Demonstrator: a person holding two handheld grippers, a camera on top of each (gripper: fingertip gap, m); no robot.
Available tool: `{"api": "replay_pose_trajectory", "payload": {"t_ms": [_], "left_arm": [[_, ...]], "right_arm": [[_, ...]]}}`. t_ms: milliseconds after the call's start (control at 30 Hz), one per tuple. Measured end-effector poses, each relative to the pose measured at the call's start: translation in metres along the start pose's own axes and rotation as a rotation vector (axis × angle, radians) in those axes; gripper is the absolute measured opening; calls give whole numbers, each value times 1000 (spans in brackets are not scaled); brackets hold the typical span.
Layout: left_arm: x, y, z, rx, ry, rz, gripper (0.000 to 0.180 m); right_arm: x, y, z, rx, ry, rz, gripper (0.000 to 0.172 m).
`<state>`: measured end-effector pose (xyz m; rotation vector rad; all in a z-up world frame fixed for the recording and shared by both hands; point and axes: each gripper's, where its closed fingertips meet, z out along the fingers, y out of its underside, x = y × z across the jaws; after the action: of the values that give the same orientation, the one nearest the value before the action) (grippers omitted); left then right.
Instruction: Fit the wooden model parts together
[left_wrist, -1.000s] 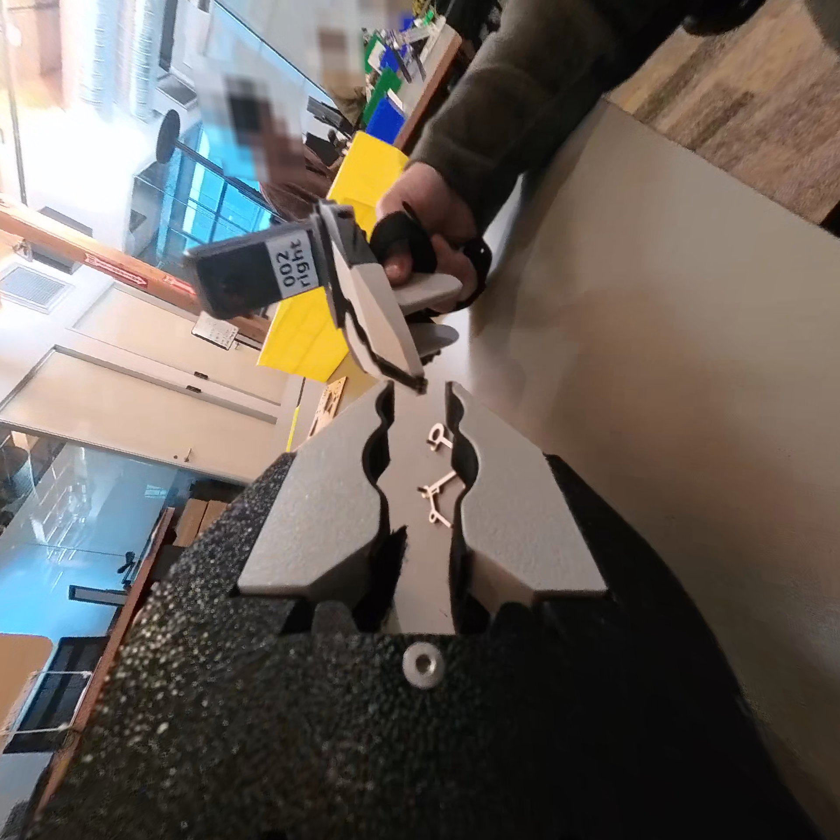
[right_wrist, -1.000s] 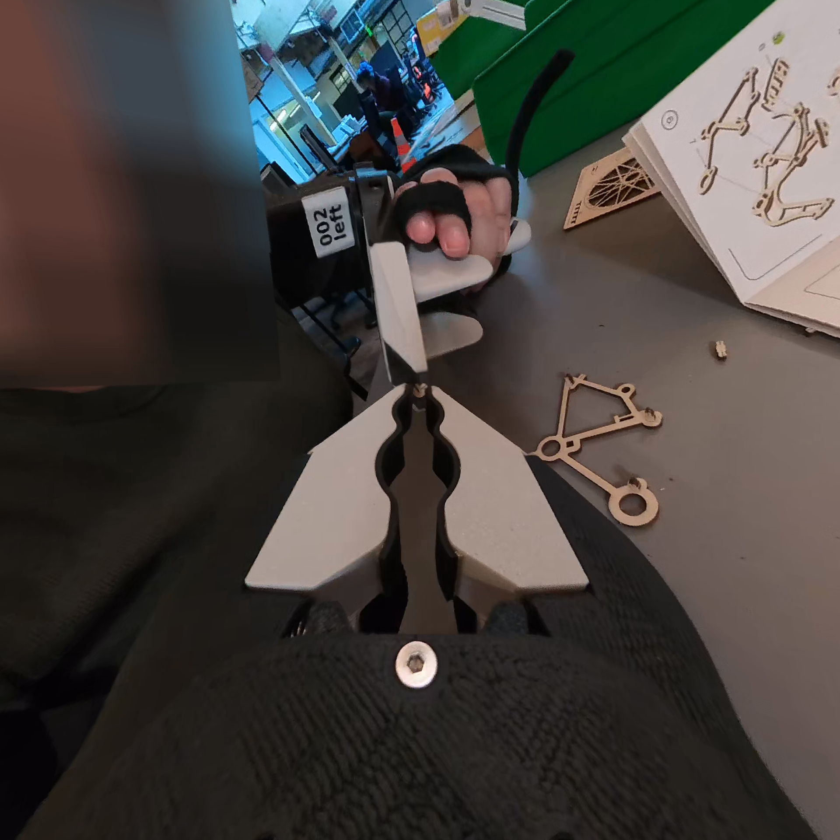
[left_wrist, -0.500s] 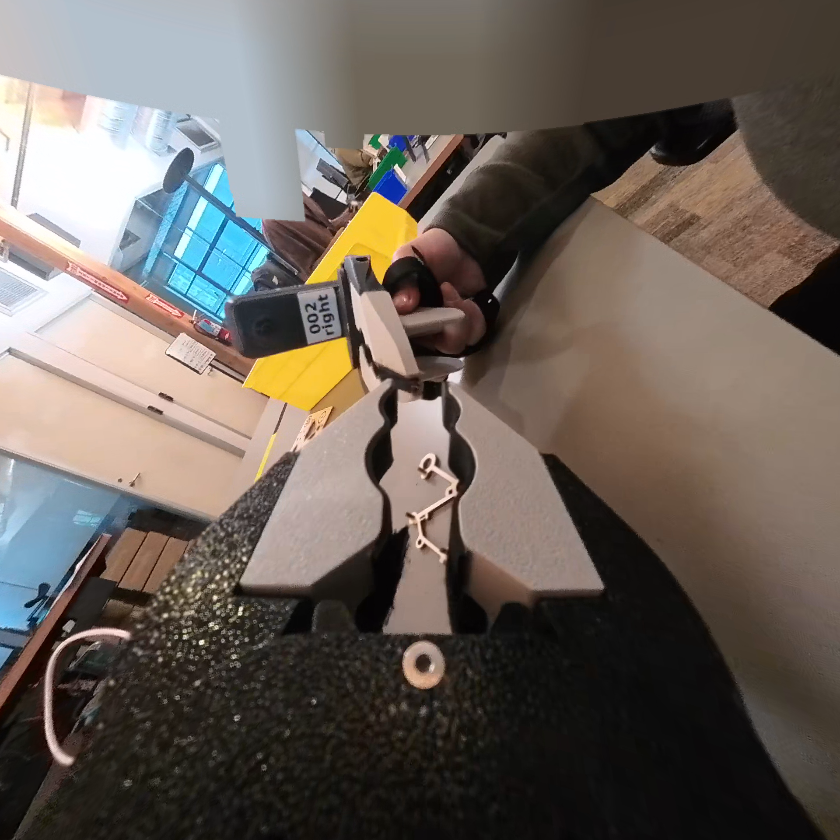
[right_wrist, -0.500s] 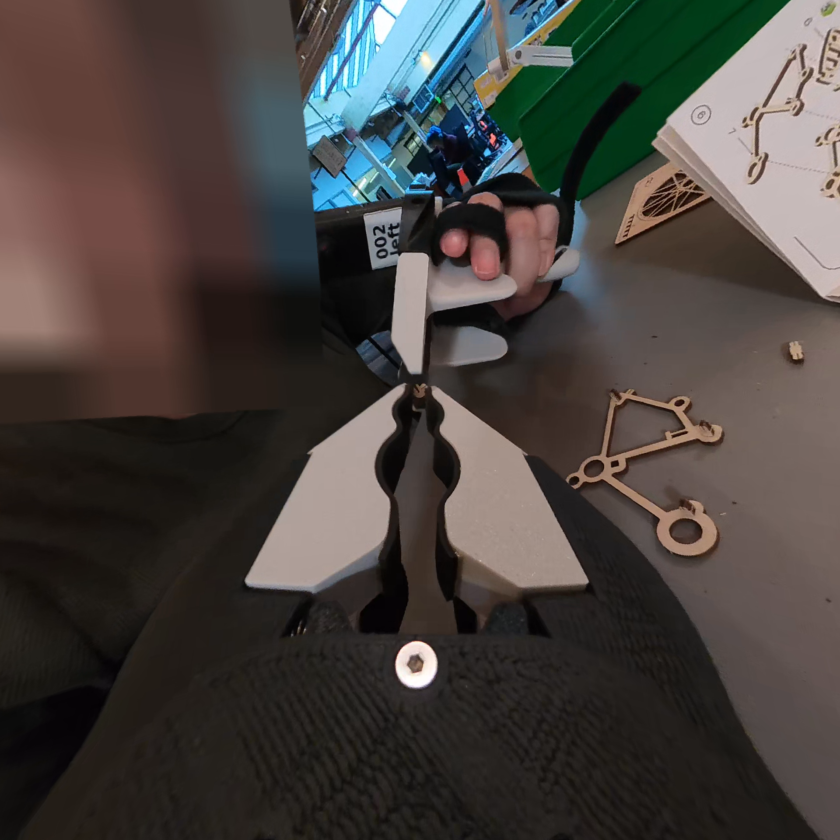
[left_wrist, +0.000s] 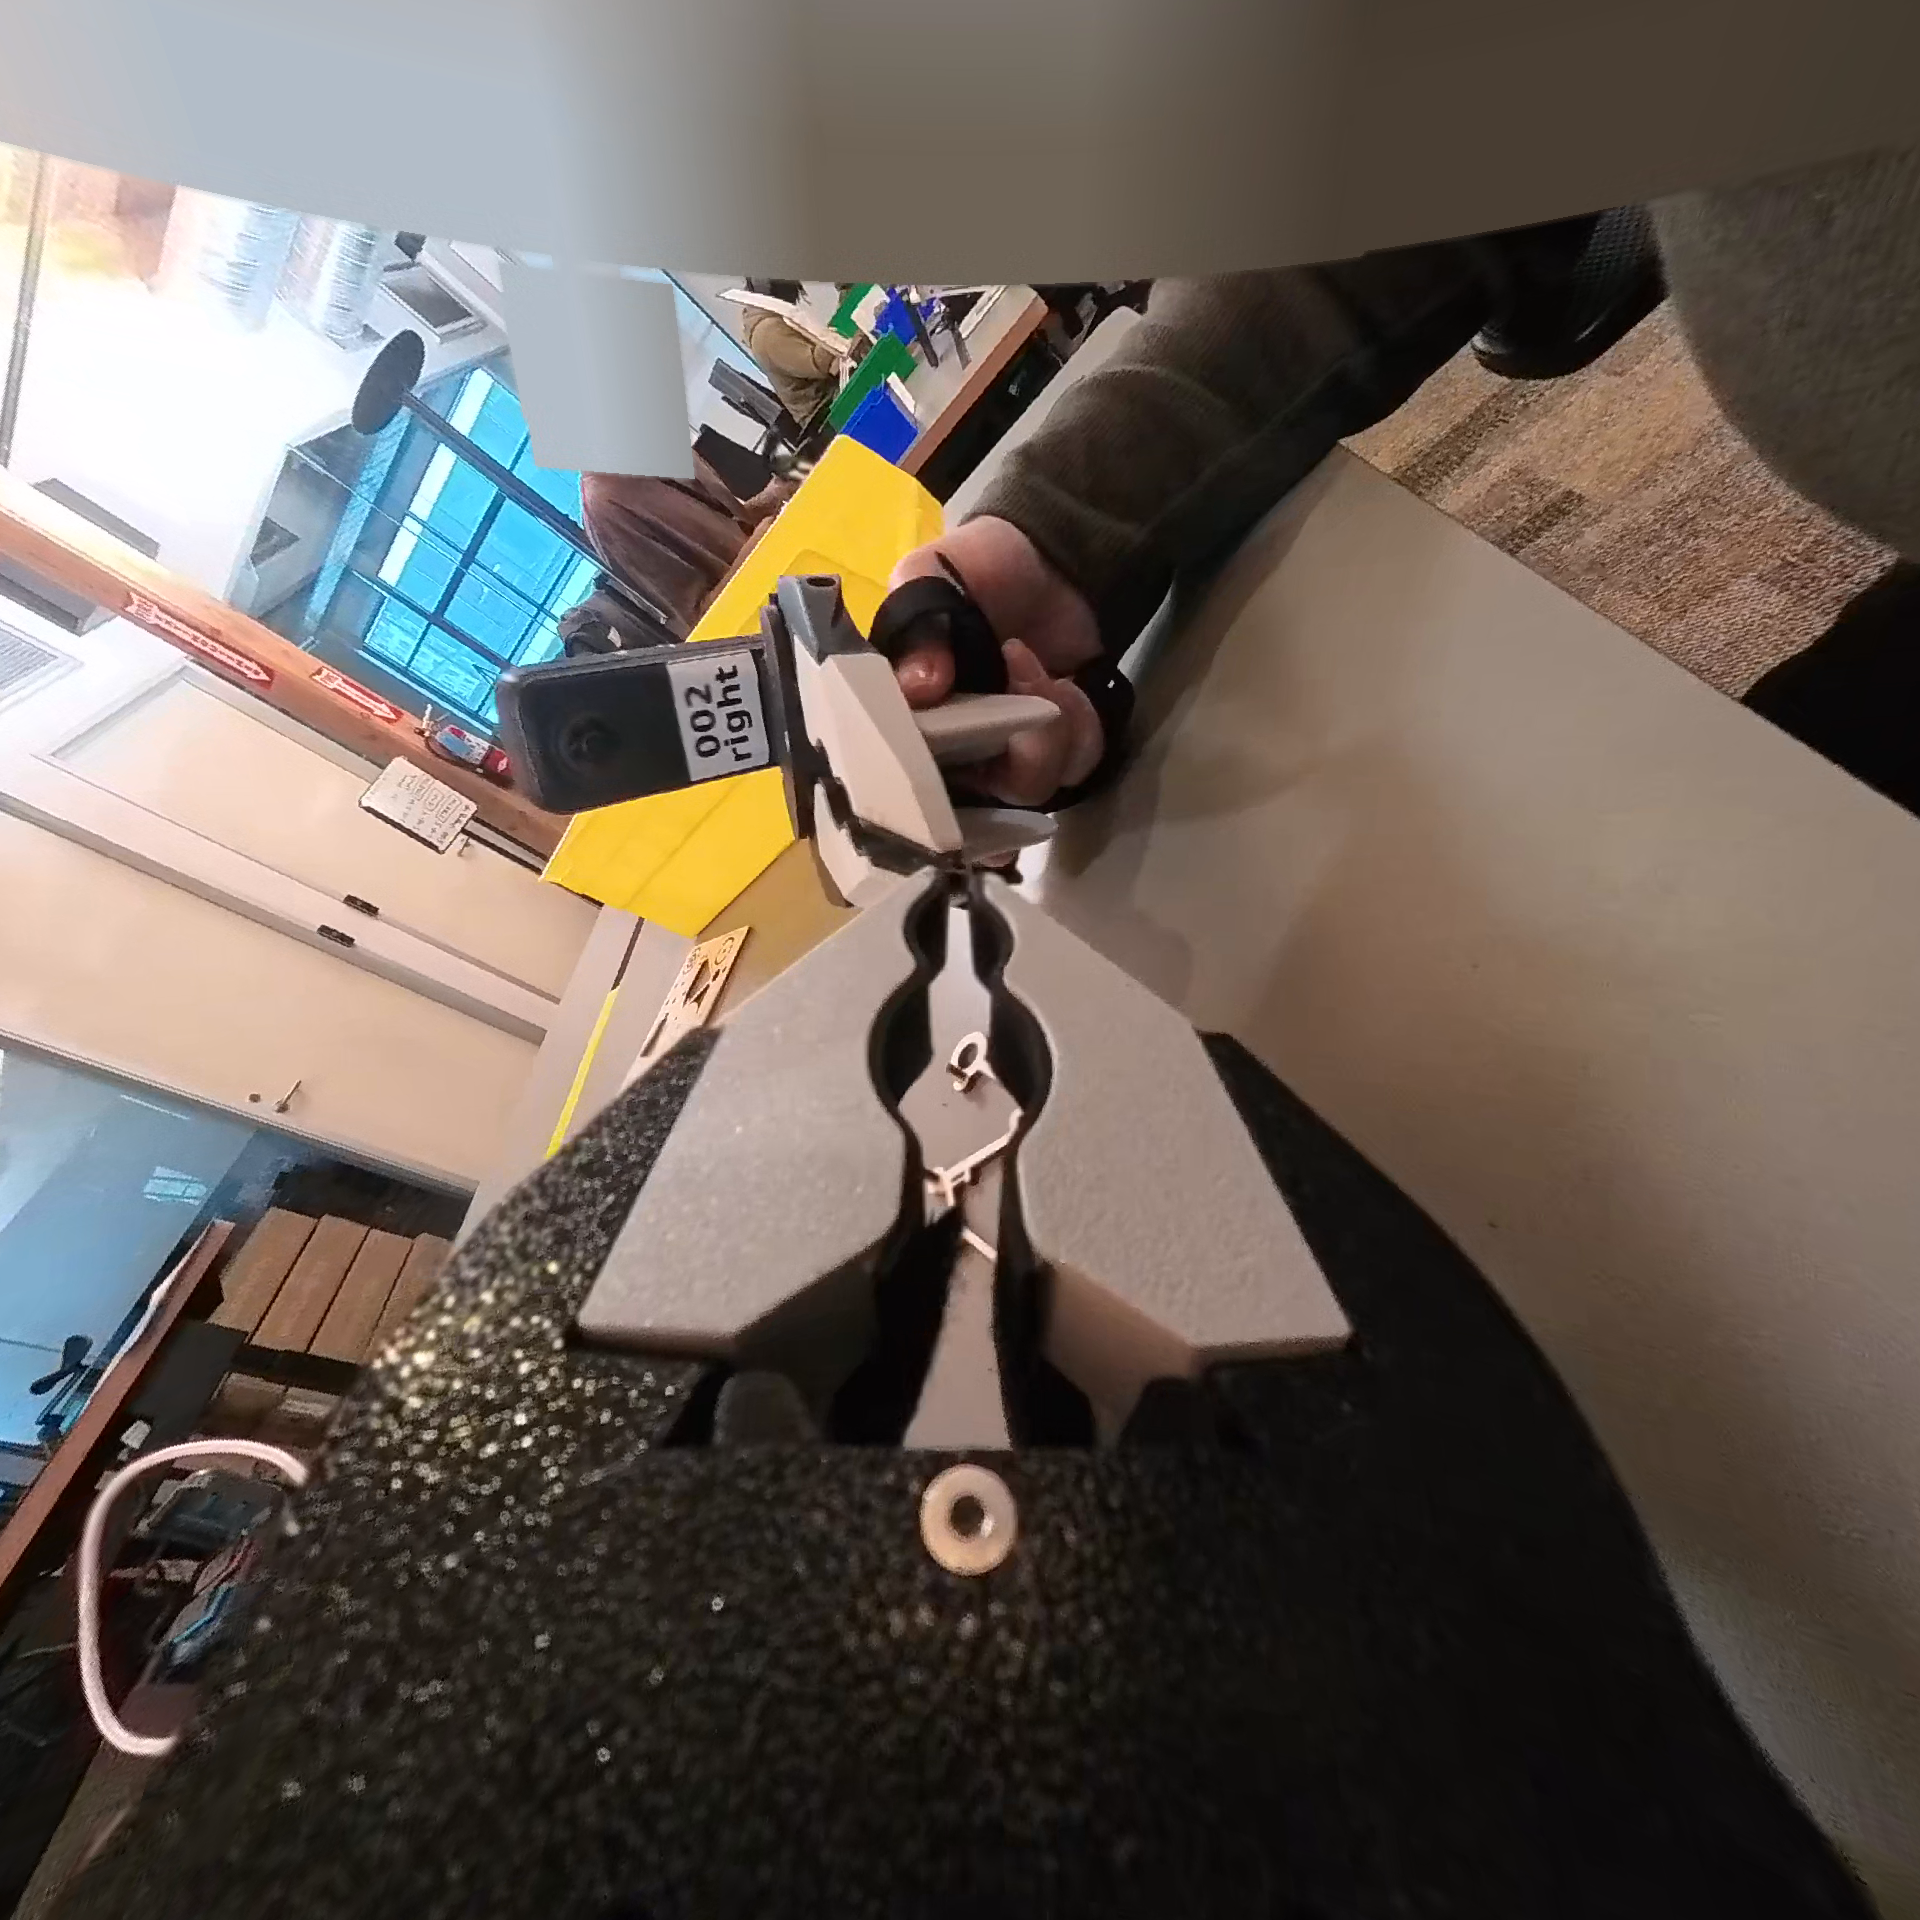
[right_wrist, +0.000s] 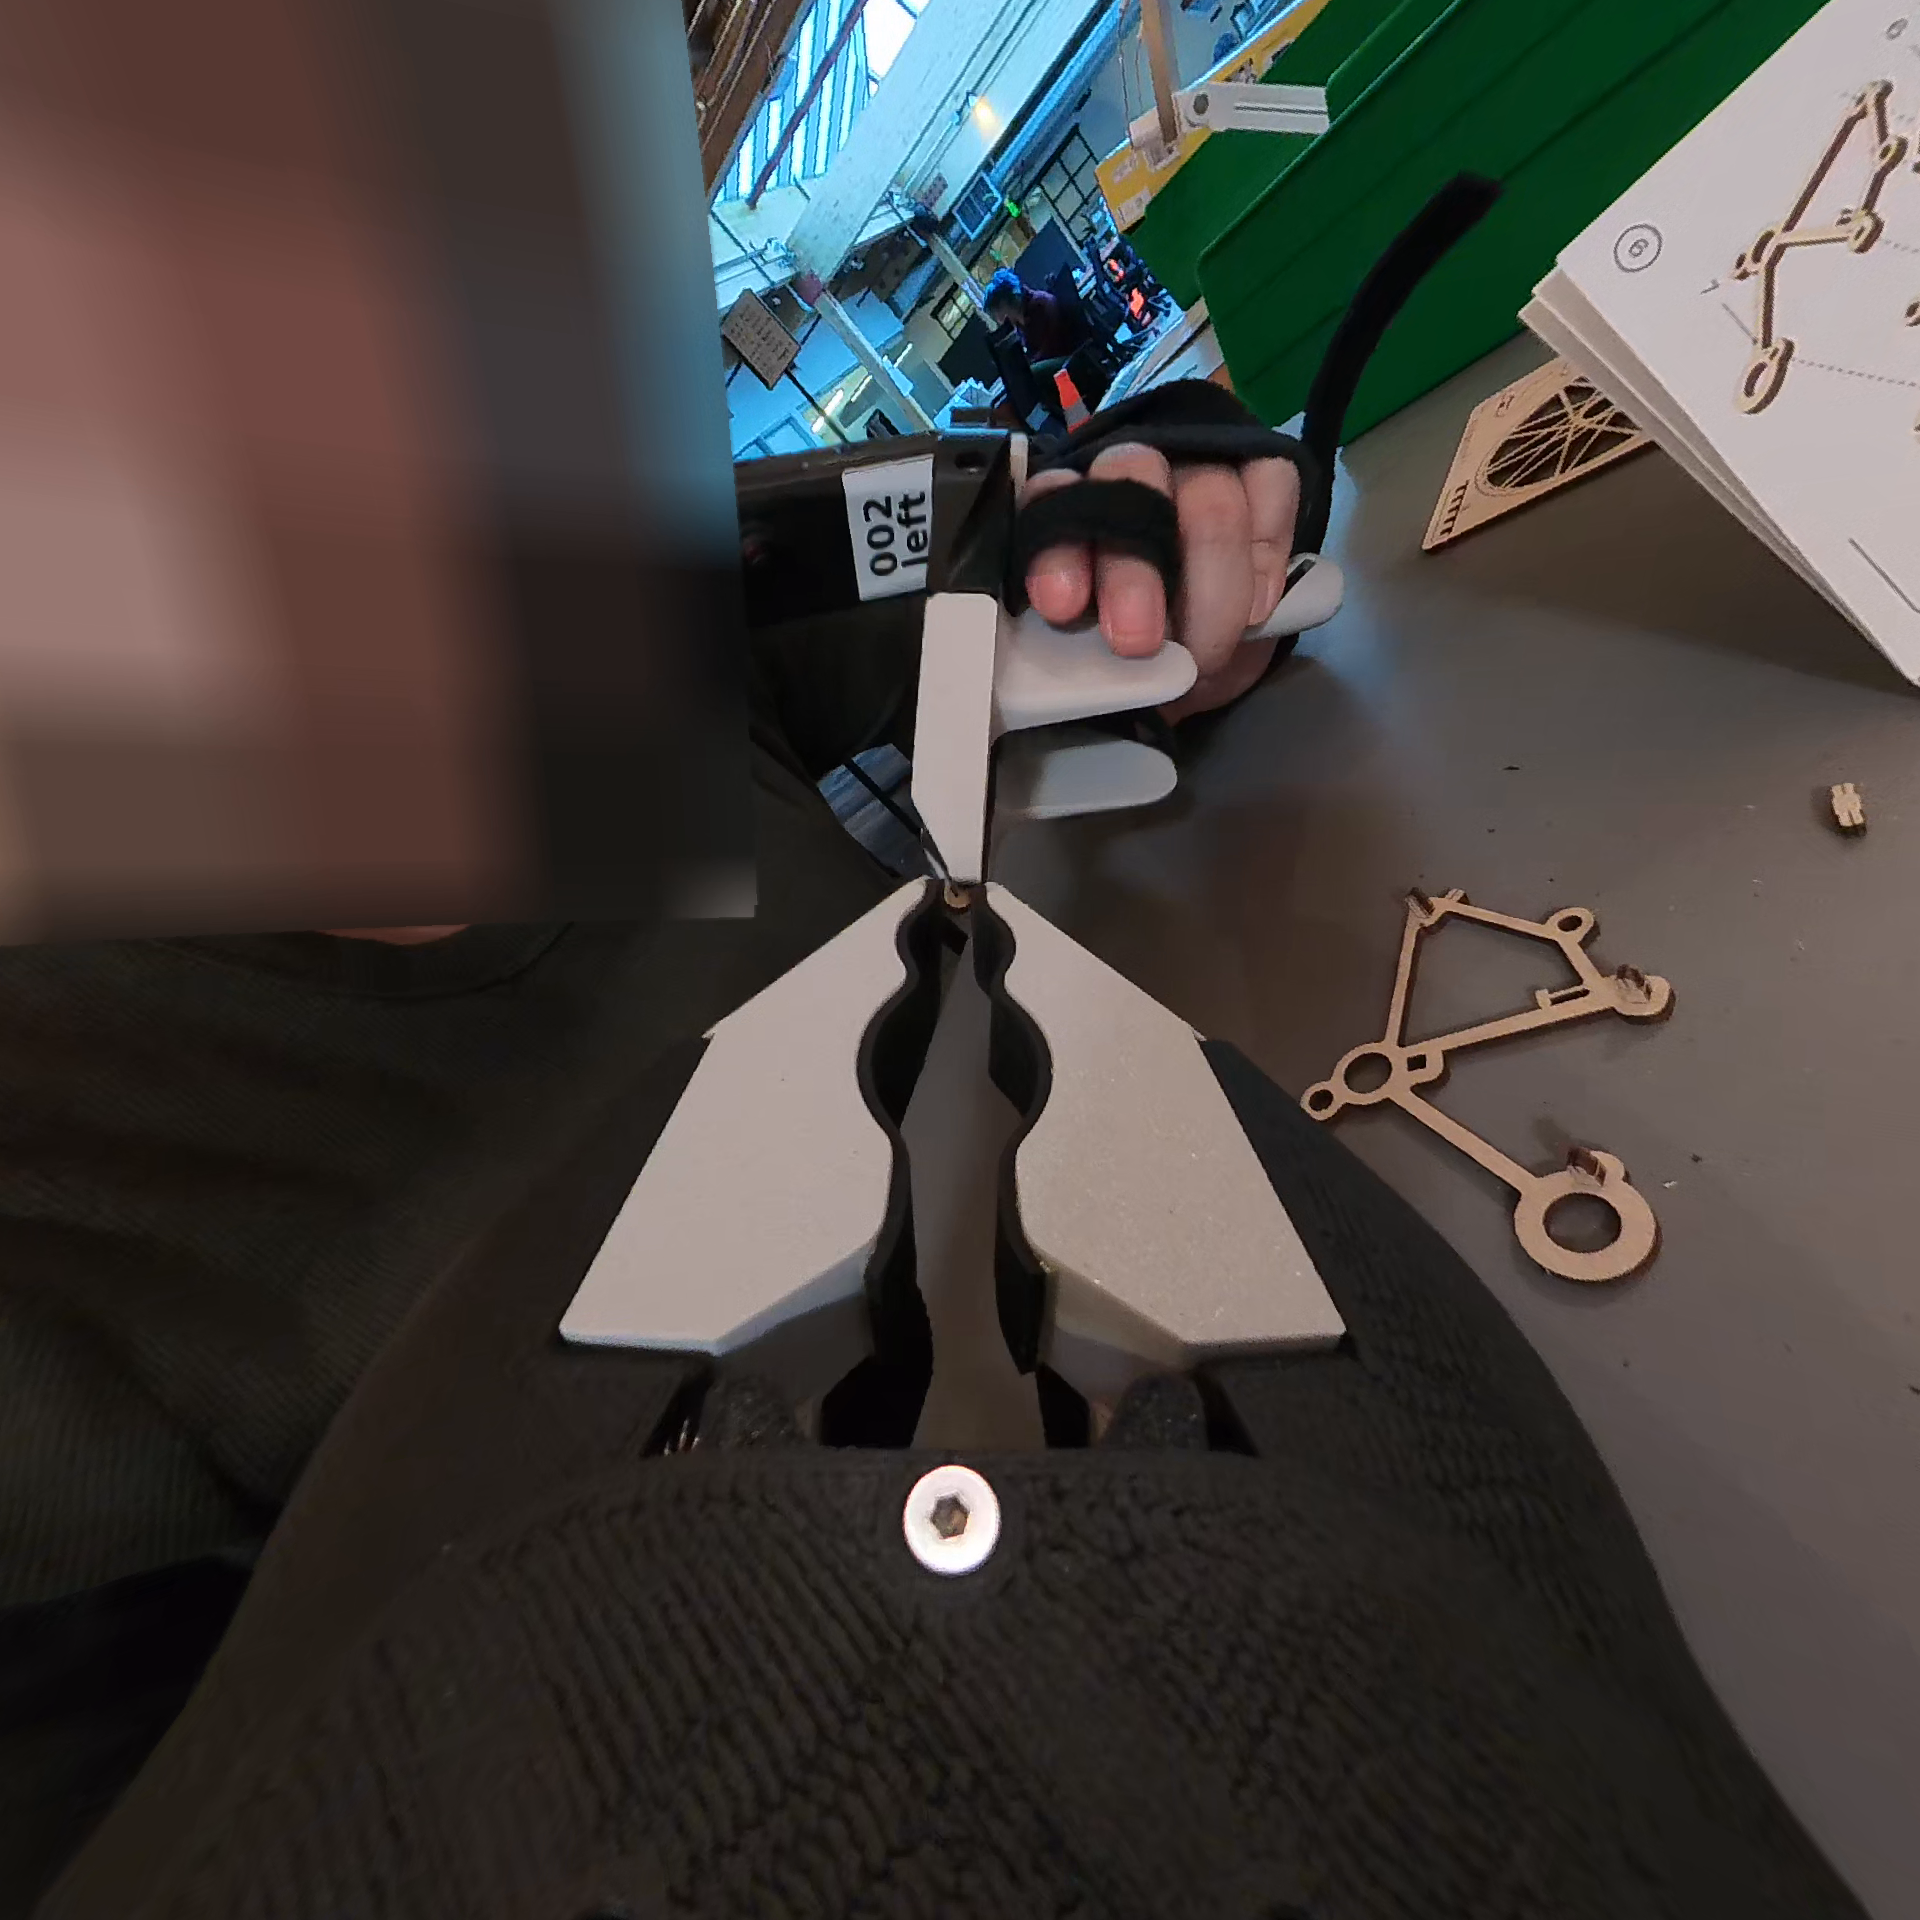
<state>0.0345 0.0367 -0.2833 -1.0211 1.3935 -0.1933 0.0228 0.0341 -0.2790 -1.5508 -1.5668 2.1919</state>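
A: While both grippers meet tip to tip above the grey table (right_wrist: 1558, 727), what do we see between our right gripper's (right_wrist: 961, 899) fingertips?

B: We see a small round wooden piece (right_wrist: 957, 897), pale tan, pinched at the very tips. Our right fingers (right_wrist: 1122, 1143) are drawn nearly together on it, and the left gripper (left_wrist: 961, 891) comes down onto the same spot from above.

A: And the left one's own state?

B: In the left wrist view its two grey fingers (left_wrist: 790, 1143) close to a narrow point, pressed together at the tips right against the right gripper's tips. We cannot tell from here whether they nip the little piece too or only touch it.

A: Where are the other model parts?

B: The flat wooden frame (right_wrist: 1475, 1060), a triangle with ring ends, lies on the table to the right of our right gripper, untouched. A tiny wooden peg (right_wrist: 1845, 808) lies farther right, apart from it. Beyond those, a cut wooden sheet (right_wrist: 1527, 457) lies beside the white instruction booklet (right_wrist: 1766, 343), near the green bins (right_wrist: 1403, 208).

A: And the hands?

B: The left hand (right_wrist: 1174, 561), strapped in black, grips its handle; the right hand (left_wrist: 997, 665) does likewise, with a yellow bin (left_wrist: 727, 748) behind it.
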Motion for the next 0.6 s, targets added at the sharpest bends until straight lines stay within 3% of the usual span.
{"api": "replay_pose_trajectory", "payload": {"t_ms": [100,200,333,600], "left_arm": [[-5,3,0,-27,-12,-64,0],[-11,8,1,-30,1,-239,0],[-25,10,-2,35,13,-495,0],[-40,13,-7,151,30,-743,0]], "right_arm": [[4,-5,-2,30,37,-34,4],[16,-17,-7,57,218,-222,26],[15,-29,-14,46,422,-529,17],[13,-41,-10,77,606,-769,9]]}}
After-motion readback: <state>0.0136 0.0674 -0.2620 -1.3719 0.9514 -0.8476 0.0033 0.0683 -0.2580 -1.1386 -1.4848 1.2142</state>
